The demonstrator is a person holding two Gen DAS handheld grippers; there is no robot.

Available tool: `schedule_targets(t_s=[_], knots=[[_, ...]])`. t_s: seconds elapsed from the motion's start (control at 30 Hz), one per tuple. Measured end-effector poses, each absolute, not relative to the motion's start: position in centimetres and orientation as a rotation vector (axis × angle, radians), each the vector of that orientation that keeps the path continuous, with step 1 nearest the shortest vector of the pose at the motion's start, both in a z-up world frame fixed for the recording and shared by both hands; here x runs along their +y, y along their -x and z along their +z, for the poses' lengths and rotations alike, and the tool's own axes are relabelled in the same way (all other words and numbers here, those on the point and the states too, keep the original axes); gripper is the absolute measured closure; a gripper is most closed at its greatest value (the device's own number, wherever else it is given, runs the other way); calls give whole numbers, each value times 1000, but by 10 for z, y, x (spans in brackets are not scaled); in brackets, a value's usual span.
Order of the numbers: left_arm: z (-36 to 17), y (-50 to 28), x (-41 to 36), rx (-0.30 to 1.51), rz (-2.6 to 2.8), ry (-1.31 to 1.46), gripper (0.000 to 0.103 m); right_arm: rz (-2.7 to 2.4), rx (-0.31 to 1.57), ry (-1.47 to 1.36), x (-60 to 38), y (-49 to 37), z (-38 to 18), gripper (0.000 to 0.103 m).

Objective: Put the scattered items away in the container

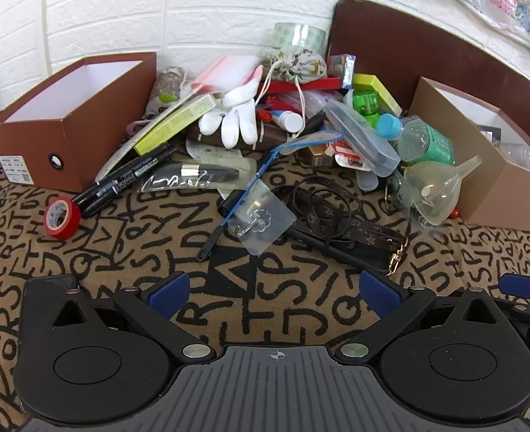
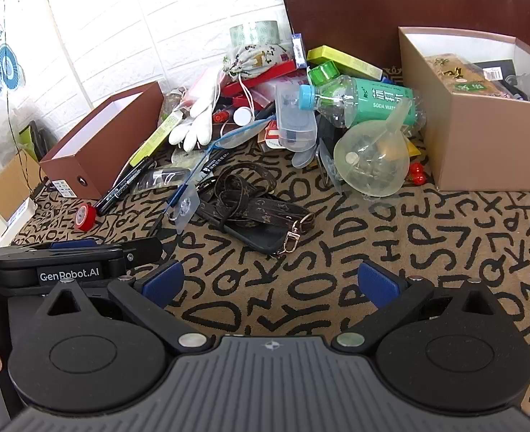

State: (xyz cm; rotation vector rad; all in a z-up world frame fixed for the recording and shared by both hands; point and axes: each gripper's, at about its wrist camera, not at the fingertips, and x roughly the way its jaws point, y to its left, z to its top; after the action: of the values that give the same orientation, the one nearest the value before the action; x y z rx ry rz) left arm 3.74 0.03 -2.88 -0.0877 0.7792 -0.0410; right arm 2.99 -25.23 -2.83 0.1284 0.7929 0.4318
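Across a letter-printed cloth on the bench, clutter lies heaped between two open boxes, both sets of tongs spread wide and empty.

At far left the brown box carries a white barcode sticker; beside it lie a red tape roll and black markers with small white print too fine to read. Mid-pile are a white glove, a clear hook sticker and a monogrammed brown strap. Further right, a green-labelled bottle reads "SODA WAT…", touching a clear funnel; the tan box already contains some things. The left tongs read "GenRobot.AI" on their side; the right tongs likewise hover over bare cloth, touching nothing.
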Motion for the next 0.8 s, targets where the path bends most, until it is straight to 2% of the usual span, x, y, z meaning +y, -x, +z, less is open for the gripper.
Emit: schedule_targets(t_s=[0.4,0.8], knots=[[-41,-56,2,808,-35,101,0,460,800,-59,-247,-50,-41,1],[-66,-91,-3,868,-79,138,0,609,828,92,-231,-98,-79,1]])
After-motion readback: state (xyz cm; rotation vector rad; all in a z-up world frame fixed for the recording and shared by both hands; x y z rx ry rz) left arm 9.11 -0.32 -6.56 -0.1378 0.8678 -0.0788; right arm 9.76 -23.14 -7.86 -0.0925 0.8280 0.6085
